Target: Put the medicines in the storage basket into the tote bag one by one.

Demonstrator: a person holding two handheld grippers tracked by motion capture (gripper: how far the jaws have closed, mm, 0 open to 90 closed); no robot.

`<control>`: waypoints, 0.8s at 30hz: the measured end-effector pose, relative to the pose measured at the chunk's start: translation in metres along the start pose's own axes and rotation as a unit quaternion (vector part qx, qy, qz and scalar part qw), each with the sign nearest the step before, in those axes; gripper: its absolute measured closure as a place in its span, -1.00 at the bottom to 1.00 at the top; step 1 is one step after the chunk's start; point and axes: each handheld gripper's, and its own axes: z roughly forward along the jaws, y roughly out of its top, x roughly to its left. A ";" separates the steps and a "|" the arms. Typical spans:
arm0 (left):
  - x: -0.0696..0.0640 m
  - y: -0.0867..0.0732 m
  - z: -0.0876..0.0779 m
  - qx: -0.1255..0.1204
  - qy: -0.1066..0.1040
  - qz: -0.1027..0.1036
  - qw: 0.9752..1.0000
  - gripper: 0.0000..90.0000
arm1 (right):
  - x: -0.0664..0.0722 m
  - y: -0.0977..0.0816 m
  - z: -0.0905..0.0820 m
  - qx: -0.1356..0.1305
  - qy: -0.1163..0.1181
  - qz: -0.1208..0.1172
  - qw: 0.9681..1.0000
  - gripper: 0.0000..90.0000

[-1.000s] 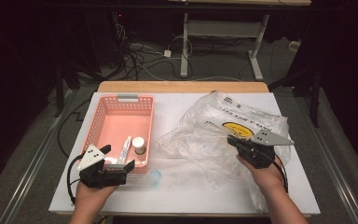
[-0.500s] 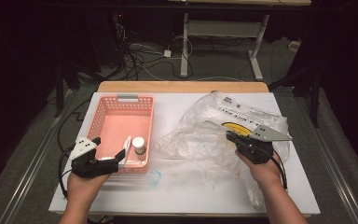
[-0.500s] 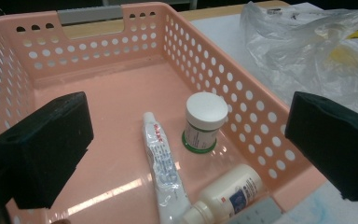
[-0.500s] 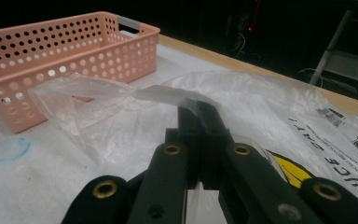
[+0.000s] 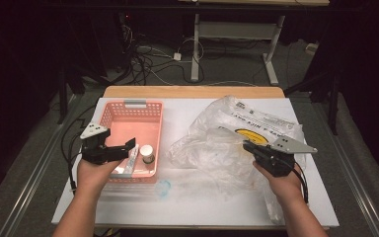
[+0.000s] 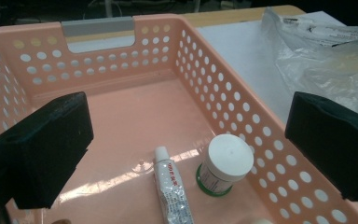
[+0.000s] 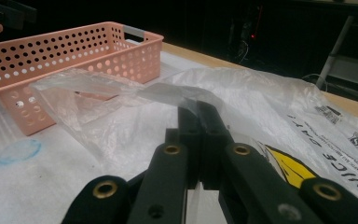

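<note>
Left gripper view: tube (image 6: 170, 189) & white-lidded jar (image 6: 223, 164) already in pink basket (image 6: 98, 60), between wide-apart jaws, untouched. Right gripper (image 7: 199, 112) jaws clamped on plastic bag (image 7: 121, 93); unpacking probably partway.

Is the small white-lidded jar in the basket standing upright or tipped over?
Upright. The jar stands on its base on the floor of the pink basket, white lid facing up, beside the tube lying flat.

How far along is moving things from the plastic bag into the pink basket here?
Done: a tube and a white-capped jar lie in the pink basket. In hand: the right tool is shut on the plastic bag; the left tool hangs open above the basket. Left: whatever the bag holds, which cannot be made out.
</note>
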 end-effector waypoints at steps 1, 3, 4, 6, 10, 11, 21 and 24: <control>0.002 0.002 0.002 0.007 0.002 0.003 1.000 -0.99 | 0.000 0.000 0.000 0.001 -0.001 0.005 1.000 1.00; 0.005 0.005 0.006 0.026 0.007 0.003 1.000 -0.99 | 0.000 -0.001 0.002 0.003 0.000 0.002 1.000 1.00; 0.007 0.005 0.009 0.038 0.009 0.003 0.999 -0.97 | 0.001 -0.001 0.003 0.005 -0.001 0.000 1.000 1.00; 0.010 0.006 0.013 0.060 0.011 0.002 0.998 -0.97 | 0.001 0.000 0.004 0.006 -0.001 -0.001 1.000 1.00; 0.012 0.007 0.021 0.100 0.011 -0.002 0.995 -0.96 | 0.001 0.000 0.007 0.007 0.001 -0.003 1.000 1.00; 0.012 0.008 0.022 0.107 0.011 -0.001 0.994 -0.95 | 0.002 -0.001 0.007 0.009 0.002 -0.006 1.000 1.00; 0.013 0.012 0.047 0.226 0.026 -0.007 0.974 -0.82 | 0.003 -0.001 0.005 0.007 0.002 -0.009 1.000 1.00; 0.012 0.013 0.054 0.255 0.029 -0.003 0.966 -0.75 | 0.003 -0.002 0.006 0.008 0.004 -0.010 1.000 1.00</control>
